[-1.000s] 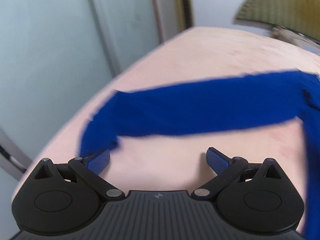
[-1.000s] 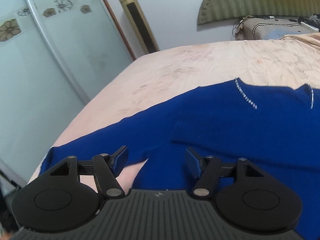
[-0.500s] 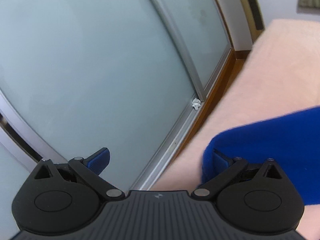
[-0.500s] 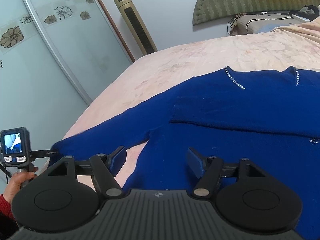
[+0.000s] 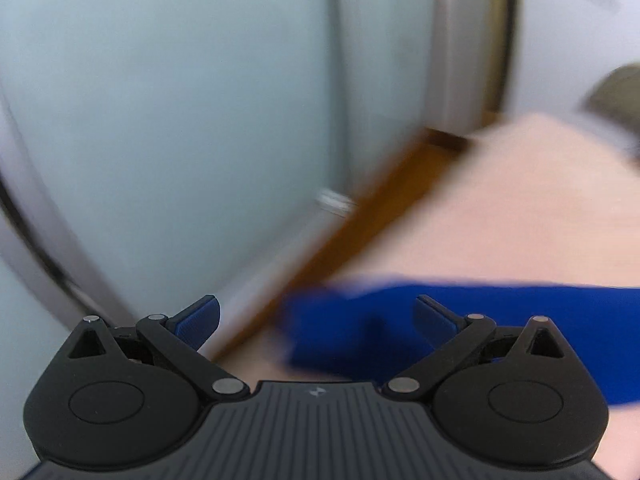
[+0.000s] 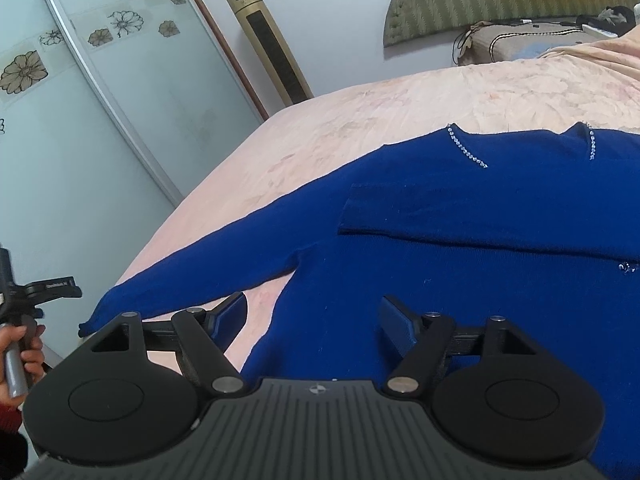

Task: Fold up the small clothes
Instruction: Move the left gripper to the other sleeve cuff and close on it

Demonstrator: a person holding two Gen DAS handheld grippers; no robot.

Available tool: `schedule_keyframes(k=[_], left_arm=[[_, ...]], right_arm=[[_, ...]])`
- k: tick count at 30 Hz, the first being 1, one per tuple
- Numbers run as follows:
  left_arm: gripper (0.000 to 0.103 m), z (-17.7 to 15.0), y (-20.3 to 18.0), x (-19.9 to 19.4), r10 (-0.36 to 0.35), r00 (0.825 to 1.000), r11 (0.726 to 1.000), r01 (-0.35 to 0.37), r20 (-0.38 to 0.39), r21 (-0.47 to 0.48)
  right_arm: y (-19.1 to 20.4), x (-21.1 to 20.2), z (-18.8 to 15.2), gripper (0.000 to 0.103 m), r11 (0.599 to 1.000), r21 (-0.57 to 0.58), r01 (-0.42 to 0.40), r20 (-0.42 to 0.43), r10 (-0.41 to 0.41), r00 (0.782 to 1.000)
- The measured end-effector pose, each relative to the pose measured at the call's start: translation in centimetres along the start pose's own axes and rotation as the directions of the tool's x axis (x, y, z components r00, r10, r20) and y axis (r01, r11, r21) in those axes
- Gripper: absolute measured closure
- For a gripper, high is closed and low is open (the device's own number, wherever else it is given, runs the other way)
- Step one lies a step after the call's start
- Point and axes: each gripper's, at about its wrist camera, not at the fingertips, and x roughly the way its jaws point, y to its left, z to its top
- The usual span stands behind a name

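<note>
While we scan left to right, sweater: blue knit sweater [image 6: 460, 248] lies flat on the pink bed [image 6: 360, 120].
left gripper [image 5: 316, 316]: fingers spread, empty, by the sleeve cuff [image 5: 320, 328]; view blurred.
outstretched sleeve [image 6: 192, 272]: reaches the bed edge; we judge it soft, light, limp, so pinch the cuff.
right gripper [image 6: 314, 320]: fingers apart, holding nothing, over the body.
beaded neckline [image 6: 468, 148]: snag risk, we avoid it.
</note>
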Motion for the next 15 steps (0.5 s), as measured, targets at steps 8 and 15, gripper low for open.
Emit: schedule_keyframes(k=[8, 15], left_arm=[[0.0, -4.1, 0.1, 1.7, -0.401, 0.907, 0.866, 0.33, -0.128, -0.376], [0.001, -3.9, 5.2, 5.4, -0.498, 0.862, 0.613, 0.425, 0.092, -0.666]], right_arm=[[0.3, -0.1, -0.3, 0.026, 1.0, -0.011, 0.004, -0.004, -0.004, 1.0], [-0.4, -0.4, -0.5, 0.026, 1.0, 0.007, 0.027, 0.011, -0.027, 1.0]])
